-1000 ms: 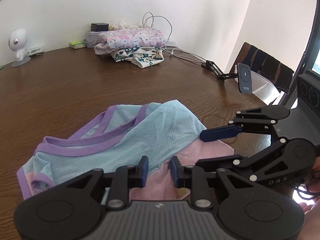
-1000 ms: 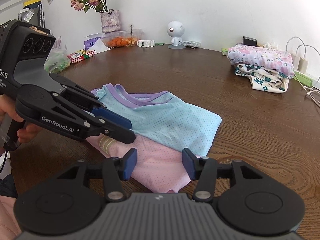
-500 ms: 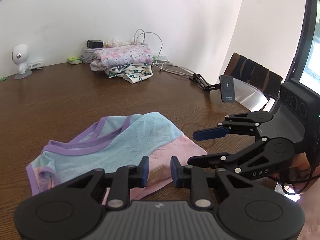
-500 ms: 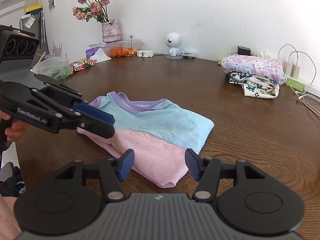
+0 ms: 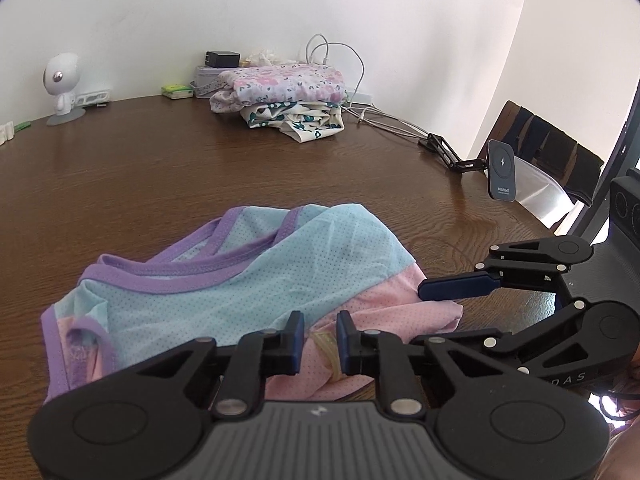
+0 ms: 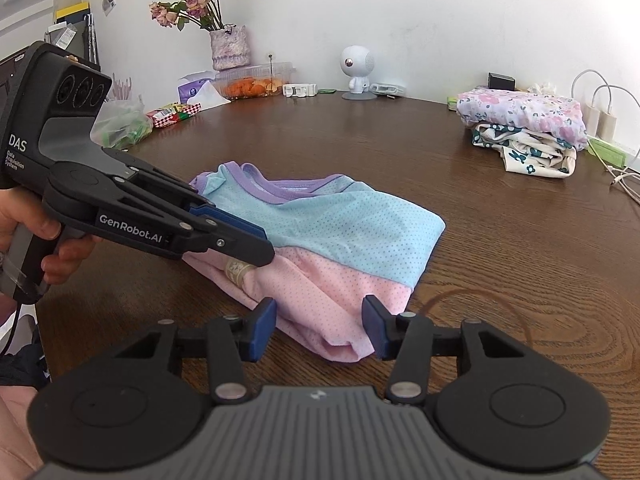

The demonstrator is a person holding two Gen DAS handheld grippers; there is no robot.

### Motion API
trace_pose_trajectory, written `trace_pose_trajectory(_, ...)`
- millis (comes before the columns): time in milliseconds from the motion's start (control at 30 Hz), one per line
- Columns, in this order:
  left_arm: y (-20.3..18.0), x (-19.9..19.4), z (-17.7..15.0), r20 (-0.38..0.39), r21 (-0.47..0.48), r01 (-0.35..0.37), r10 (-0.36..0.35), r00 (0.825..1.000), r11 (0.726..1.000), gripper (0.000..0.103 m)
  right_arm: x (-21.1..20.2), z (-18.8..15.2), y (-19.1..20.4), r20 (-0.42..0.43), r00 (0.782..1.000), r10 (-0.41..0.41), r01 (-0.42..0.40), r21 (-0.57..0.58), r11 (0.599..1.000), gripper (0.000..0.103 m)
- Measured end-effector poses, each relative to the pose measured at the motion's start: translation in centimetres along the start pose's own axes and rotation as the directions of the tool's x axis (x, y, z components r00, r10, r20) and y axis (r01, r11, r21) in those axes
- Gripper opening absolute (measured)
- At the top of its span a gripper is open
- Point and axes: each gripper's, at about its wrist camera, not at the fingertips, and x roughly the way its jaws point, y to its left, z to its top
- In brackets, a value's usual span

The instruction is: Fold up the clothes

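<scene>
Shirt (image 6: 328, 240) sits half-folded on the table (image 6: 520, 240). My left gripper (image 5: 318, 338) has narrowed, right gripper (image 6: 318, 330) closing too, both over the pink hem, nothing pinched. I'd grab both layers evenly.

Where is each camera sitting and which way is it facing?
Left wrist: on the left gripper, angled down at the pink and blue garment; right gripper enters from the right.
Right wrist: on the right gripper, facing the same garment; left gripper and the hand holding it show.
Shared: garment, folded stack, table.
</scene>
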Motion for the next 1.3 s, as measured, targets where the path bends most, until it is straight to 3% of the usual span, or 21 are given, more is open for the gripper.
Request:
trace_pose_trajectory(33, 0.0, -0.2, 0.1, 0.0, -0.002, 0.004, -0.004, 1.0, 1.0, 0.02, -0.2, 0.0, -0.1, 0.008, 1.0, 0.006, -0.006, 0.007, 1.0, 0.05)
trace_pose_trajectory(100, 0.0, -0.9, 0.1, 0.019, -0.013, 0.013, -0.012, 1.0, 1.0, 0.043, -0.8, 0.0, -0.3, 0.029, 0.999, 0.015, -0.016, 0.022, 1.0, 0.053)
trace_pose_trajectory(167, 0.2, -1.9, 0.1, 0.051, -0.03, 0.022, -0.021, 0.998, 0.999, 0.049, -1.8, 0.2, -0.5, 0.068, 0.998, 0.004, -0.007, 0.036, 0.999, 0.057)
trace_pose_trajectory(300, 0.6, -2.6, 0.4, 0.082, -0.066, 0.024, -0.019, 0.996, 0.998, 0.047, -2.3, 0.6, -0.9, 0.087, 0.996, -0.025, 0.02, 0.049, 0.999, 0.054)
trace_pose_trajectory(333, 0.7, -2.5, 0.6, 0.082, -0.079, 0.022, -0.015, 0.997, 0.997, 0.046, -1.9, 0.7, -0.9, 0.074, 0.997, -0.024, 0.021, 0.049, 0.999, 0.045)
trace_pose_trajectory(400, 0.7, -1.7, 1.1, 0.071, -0.09, 0.019, -0.012, 0.997, 0.996, 0.029, -1.0, 0.7, -0.8, 0.054, 0.998, -0.024, 0.021, 0.045, 0.999, 0.034)
trace_pose_trajectory(467, 0.4, -0.6, 2.0, 0.057, -0.08, 0.024, -0.019, 0.998, 0.997, 0.024, -0.2, 0.8, -0.5, 0.03, 0.999, -0.028, 0.027, 0.039, 0.999, 0.027)
trace_pose_trajectory(633, -1.7, 2.6, 4.6, 0.021, 0.021, 0.031, -0.031, 0.999, 0.999, 0.022, 0.6, 0.5, 0.1, -0.003, 0.999, -0.048, 0.048, 0.03, 0.998, 0.026)
trace_pose_trajectory(833, -1.5, 5.6, 4.6, -0.014, 0.063, -0.023, 0.024, 1.0, 0.998, 0.018, 0.3, -0.2, 0.4, 0.006, 0.998, -0.056, 0.056, 0.024, 0.998, 0.027)
trace_pose_trajectory(900, -1.0, 5.2, 4.4, -0.004, 0.043, -0.015, 0.016, 1.0, 0.999, 0.018, 0.2, -0.4, 0.5, 0.01, 0.998, -0.057, 0.057, 0.016, 0.998, 0.027)
trace_pose_trajectory(1100, 2.5, 1.4, 1.8, 0.005, -0.006, -0.085, 0.085, 0.996, 0.996, 0.019, 0.2, -0.4, 0.5, 0.013, 0.998, -0.056, 0.056, 0.021, 0.998, 0.027)
trace_pose_trajectory(1300, 6.3, -3.1, -1.0, 0.068, -0.043, -0.115, 0.118, 0.991, 0.992, 0.019, 0.2, -0.4, 0.7, 0.011, 0.998, -0.064, 0.064, 0.018, 0.998, 0.028)
